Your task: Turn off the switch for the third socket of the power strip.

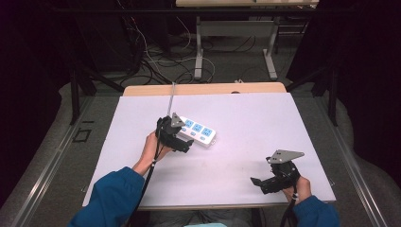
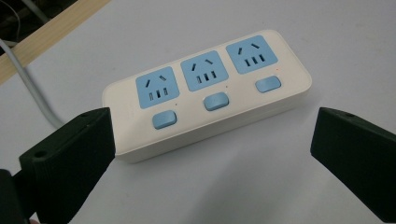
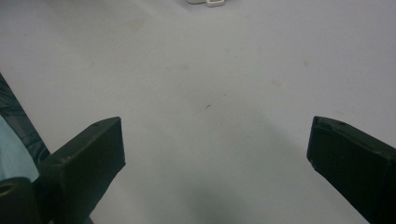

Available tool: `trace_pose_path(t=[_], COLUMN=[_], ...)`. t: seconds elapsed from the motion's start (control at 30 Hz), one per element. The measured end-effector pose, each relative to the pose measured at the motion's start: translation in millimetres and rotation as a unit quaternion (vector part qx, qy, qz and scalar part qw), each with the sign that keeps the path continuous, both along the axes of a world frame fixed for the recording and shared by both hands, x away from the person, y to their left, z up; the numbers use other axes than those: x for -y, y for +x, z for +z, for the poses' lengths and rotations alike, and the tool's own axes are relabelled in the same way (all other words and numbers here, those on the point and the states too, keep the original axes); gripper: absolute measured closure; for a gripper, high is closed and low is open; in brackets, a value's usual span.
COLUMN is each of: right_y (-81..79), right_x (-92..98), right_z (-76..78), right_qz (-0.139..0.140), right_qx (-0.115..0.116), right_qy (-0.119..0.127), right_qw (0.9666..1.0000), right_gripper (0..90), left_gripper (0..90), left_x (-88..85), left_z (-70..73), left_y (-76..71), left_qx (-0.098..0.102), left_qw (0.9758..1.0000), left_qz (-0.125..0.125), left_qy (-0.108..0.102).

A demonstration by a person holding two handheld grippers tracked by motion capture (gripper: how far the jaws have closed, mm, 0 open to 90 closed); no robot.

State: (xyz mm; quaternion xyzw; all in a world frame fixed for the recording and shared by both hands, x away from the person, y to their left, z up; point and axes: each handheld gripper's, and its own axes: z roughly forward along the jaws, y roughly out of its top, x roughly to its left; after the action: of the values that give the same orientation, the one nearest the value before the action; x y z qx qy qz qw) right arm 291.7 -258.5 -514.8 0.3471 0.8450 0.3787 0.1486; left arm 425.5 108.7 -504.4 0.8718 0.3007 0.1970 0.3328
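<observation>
The strip [image 2: 205, 93] lies flat near the middle of the white table [image 1: 246, 179], its 3 blue sockets and 3 blue switches facing up and its grey cord [image 2: 32, 88] running off toward the far wooden edge. The left gripper [image 2: 210, 154] hovers just short of it with jaws wide apart, holding nothing; the right gripper [image 1: 272, 182] rests well apart near the near edge, jaws also spread over bare table. The likely trouble is the grip: the strip is smooth and rounded at its corners, so jaws closing across a corner could squeeze it out sideways. A jaw landing on top might press a switch instead. The cord could drag or twist the strip if it is lifted, and the idle right gripper gives no support
</observation>
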Motion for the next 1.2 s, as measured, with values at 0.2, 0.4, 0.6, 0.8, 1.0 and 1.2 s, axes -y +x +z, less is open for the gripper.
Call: trace_pose_path(t=[0.2, 0.4, 0.6, 0.8, 1.0, 1.2], right_y=[0.2, 0.6, 0.4, 0.5, 0.7, 0.7], right_x=[-0.1, 0.8, -0.5, 0.3, 0.5, 0.7], right_z=[-0.1, -0.2, -0.4, 0.1, 0.1, -0.1], right_qz=[-0.004, -0.003, -0.003, -0.001, -0.001, 0.000], right_qx=[0.002, 0.001, 0.001, -0.002, -0.001, -0.001], right_qy=[0.000, 0.003, 0.002, 0.001, 0.001, 0.002], right_qw=[1.0000, 1.0000, 1.0000, 1.0000, 1.0000, 1.0000], right_gripper=[3.6, 3.6, 3.6, 3.7, 3.7, 3.7], left_gripper=[0.3, 0.3, 0.9, 16.5, 44.5, 58.7], left_x=[6.0, 13.0, 19.7, 23.5, 32.6, 34.9], left_z=[-3.0, -1.5, -3.3, -5.6, -12.1, -14.1], left_y=[5.1, 10.0, 8.7, 11.3, 12.4, 12.8], left_qx=[-0.005, 0.001, -0.002, -0.010, -0.025, -0.028], left_qw=[1.0000, 0.9999, 0.9999, 0.9997, 0.9992, 0.9987], left_qz=[-0.001, 0.003, 0.006, 0.004, -0.015, -0.022], left_qy=[-0.001, -0.010, -0.009, -0.022, -0.025, -0.037])
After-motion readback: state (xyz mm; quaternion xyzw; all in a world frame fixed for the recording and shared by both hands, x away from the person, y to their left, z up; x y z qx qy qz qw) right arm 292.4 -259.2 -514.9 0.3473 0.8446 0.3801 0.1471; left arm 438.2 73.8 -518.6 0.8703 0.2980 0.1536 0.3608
